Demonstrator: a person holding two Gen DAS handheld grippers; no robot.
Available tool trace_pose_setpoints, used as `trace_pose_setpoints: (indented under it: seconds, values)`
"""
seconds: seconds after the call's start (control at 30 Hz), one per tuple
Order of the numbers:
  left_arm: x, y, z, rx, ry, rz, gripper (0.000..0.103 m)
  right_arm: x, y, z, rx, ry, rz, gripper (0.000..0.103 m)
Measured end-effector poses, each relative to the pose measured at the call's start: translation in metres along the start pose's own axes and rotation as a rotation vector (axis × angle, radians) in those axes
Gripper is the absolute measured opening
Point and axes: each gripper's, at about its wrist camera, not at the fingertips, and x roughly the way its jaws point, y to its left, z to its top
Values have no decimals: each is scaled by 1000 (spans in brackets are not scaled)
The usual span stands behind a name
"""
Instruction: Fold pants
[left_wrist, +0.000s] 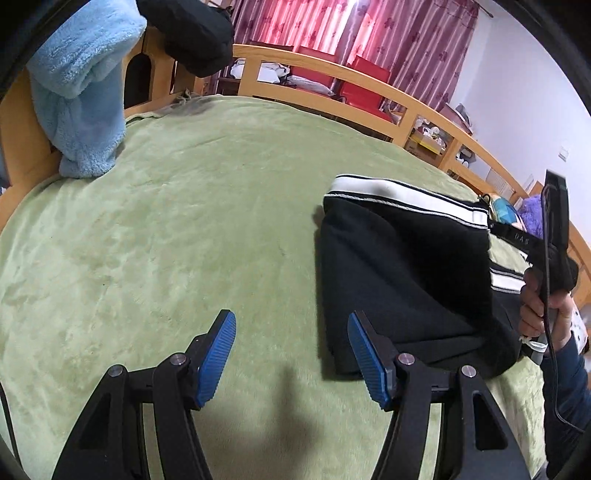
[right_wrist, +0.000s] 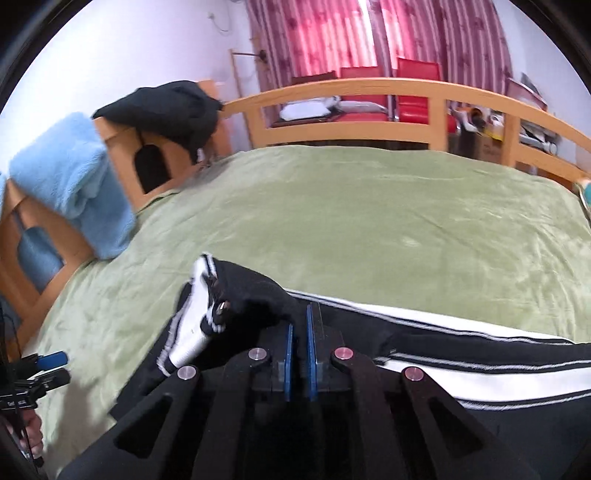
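Black pants with white side stripes (left_wrist: 402, 269) lie on the green bed blanket (left_wrist: 184, 229). My left gripper (left_wrist: 291, 354) is open and empty, low over the blanket, its right pad beside the pants' left edge. In the right wrist view my right gripper (right_wrist: 300, 325) is shut on a bunched fold of the pants (right_wrist: 258, 295), lifted above the striped leg (right_wrist: 480, 369). The right gripper also shows in the left wrist view (left_wrist: 554, 236), held by a hand.
A light blue fleece (left_wrist: 81, 96) and a black garment (left_wrist: 192, 33) hang over the wooden bed frame (left_wrist: 332, 77) at the left. Red chairs (right_wrist: 406, 85) and pink curtains stand behind the rail. Bare green blanket (right_wrist: 369, 206) stretches beyond the pants.
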Motion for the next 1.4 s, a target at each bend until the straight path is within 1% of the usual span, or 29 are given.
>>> trace_pose_setpoints:
  seconds: [0.1,0.2,0.23,0.27,0.33,0.37,0.4,0.5,0.53,0.57,0.63,0.7,0.73,0.8,0.83,0.87,0.9,0.93,0.97,1.03,1.07,1.13,1.17,1.2,1.27,1.3,1.33,1.4]
  values:
    - [10,-3,4,-2,21,-28,61,11,-13,3,23,0,3,6]
    - [17,-7,6,1,33,-39,61,26,-27,5,70,8,-11,7]
    - [19,-8,6,5,37,-40,61,31,-32,4,88,18,-15,12]
    - [22,-10,6,9,40,-30,61,39,-38,0,108,51,-33,21]
    - [25,-12,5,12,46,-20,61,41,-42,-8,102,81,-74,23]
    - [26,-12,4,11,48,-20,61,34,-44,-14,92,74,-87,28]
    - [27,-12,4,9,50,-21,61,24,-44,-21,80,64,-86,29]
    - [25,-10,4,-2,43,-19,61,-9,-39,-33,28,42,-63,36]
    - [25,-10,4,-8,40,-24,61,-20,-37,-36,26,32,-51,43]
    - [23,-10,3,-15,37,-32,61,-30,-34,-40,25,27,-21,49]
    - [23,-10,3,-29,36,-46,61,-42,-27,-45,33,29,45,52]
    - [23,-13,2,-35,38,-59,61,-45,-18,-53,44,30,109,52]
    - [24,-14,1,-36,40,-60,61,-41,-13,-55,36,36,124,52]
    - [28,-19,0,-38,57,-64,61,-24,-2,-62,2,59,95,52]
    - [28,-20,-1,-37,59,-68,61,-13,1,-66,-4,75,96,46]
    - [29,-23,-1,-30,61,-70,61,-3,3,-70,6,95,122,24]
    - [29,-25,-2,-24,63,-66,61,3,4,-75,17,122,148,9]
    - [29,-28,-2,-14,64,-64,61,10,5,-78,25,154,178,6]
    - [28,-29,-1,-9,65,-67,61,10,6,-81,23,159,193,5]
    - [27,-32,-1,-4,70,-68,61,-1,3,-82,31,129,189,5]
    - [25,-33,-1,-1,69,-74,61,-11,-7,-80,92,121,221,5]
    - [19,-35,1,4,58,-91,61,-31,-30,-75,228,109,325,5]
    - [17,-36,2,7,51,-97,61,-39,-36,-75,258,100,347,4]
    - [15,-38,3,9,45,-102,61,-47,-39,-75,268,85,348,4]
    - [17,-42,5,13,43,-109,61,-49,-37,-80,233,100,310,4]
    - [19,-45,5,15,48,-111,61,-44,-35,-84,219,115,283,4]
    - [24,-47,5,14,56,-112,61,-32,-35,-91,211,144,238,5]
    - [34,-49,5,5,84,-106,61,-13,-38,-100,228,188,185,11]
